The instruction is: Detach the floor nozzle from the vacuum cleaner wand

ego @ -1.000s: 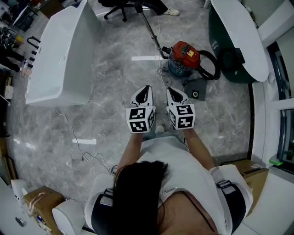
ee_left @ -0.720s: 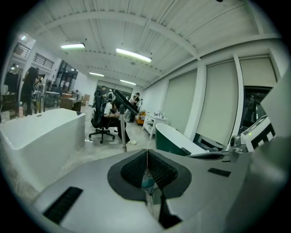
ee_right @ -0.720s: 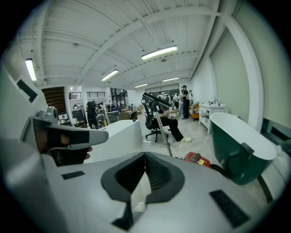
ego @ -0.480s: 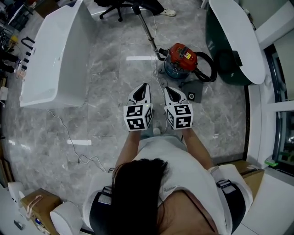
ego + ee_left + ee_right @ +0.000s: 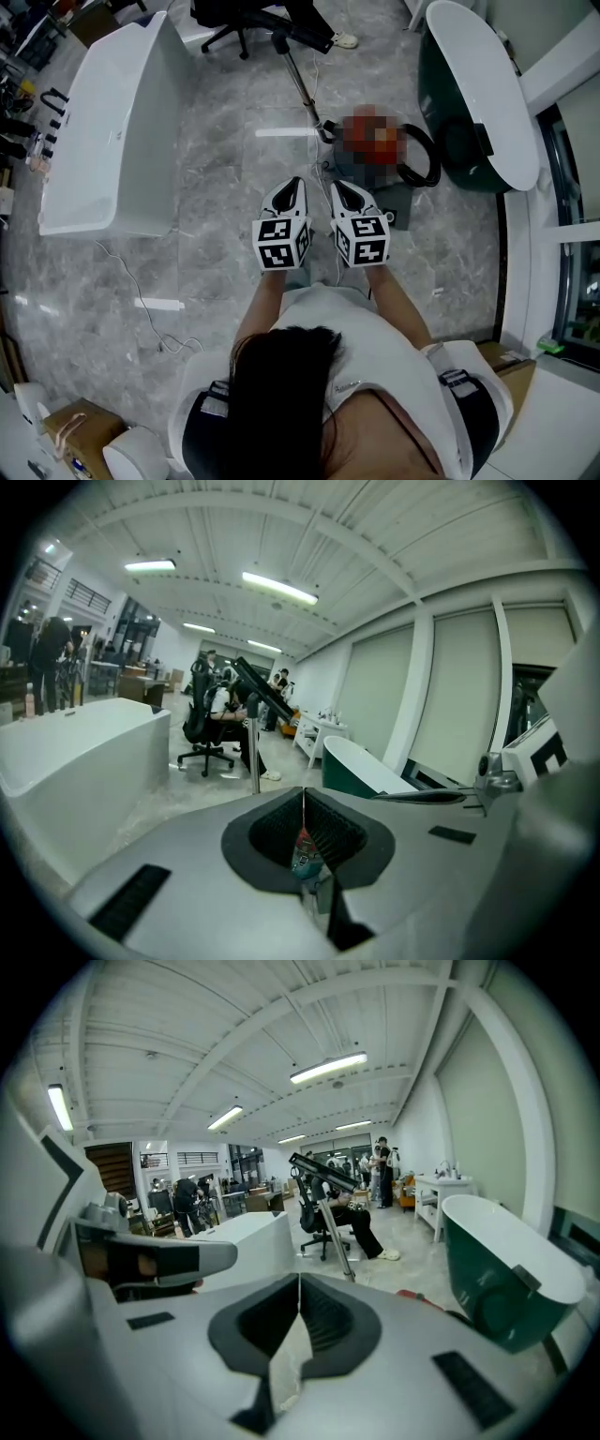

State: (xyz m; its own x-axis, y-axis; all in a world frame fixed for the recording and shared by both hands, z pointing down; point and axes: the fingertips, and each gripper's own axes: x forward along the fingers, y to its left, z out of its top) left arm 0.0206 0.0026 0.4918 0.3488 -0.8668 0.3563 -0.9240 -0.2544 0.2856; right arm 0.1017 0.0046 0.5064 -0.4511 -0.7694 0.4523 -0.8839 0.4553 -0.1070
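wide marble floor (image 5: 225, 197) between white tub (image 5: 112, 122) and green tub (image 5: 480, 84), left gripper (image 5: 297, 182) and right gripper (image 5: 337, 186), jaws together

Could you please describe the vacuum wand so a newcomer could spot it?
Look at the grey floor between the white bathtub and the dark green bathtub. The wand is the thin, straight metal tube slanting from the office chair; the nearby black hose curls.

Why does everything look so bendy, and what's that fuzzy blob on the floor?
Left and right gripper views: wide-angle lenses bend the ceiling beams and leave black corners. Head view: the blob is a mosaic patch laid over the vacuum cleaner afterwards, not real blur; the shiny floor shows white glare streaks, probably reflected lamps.
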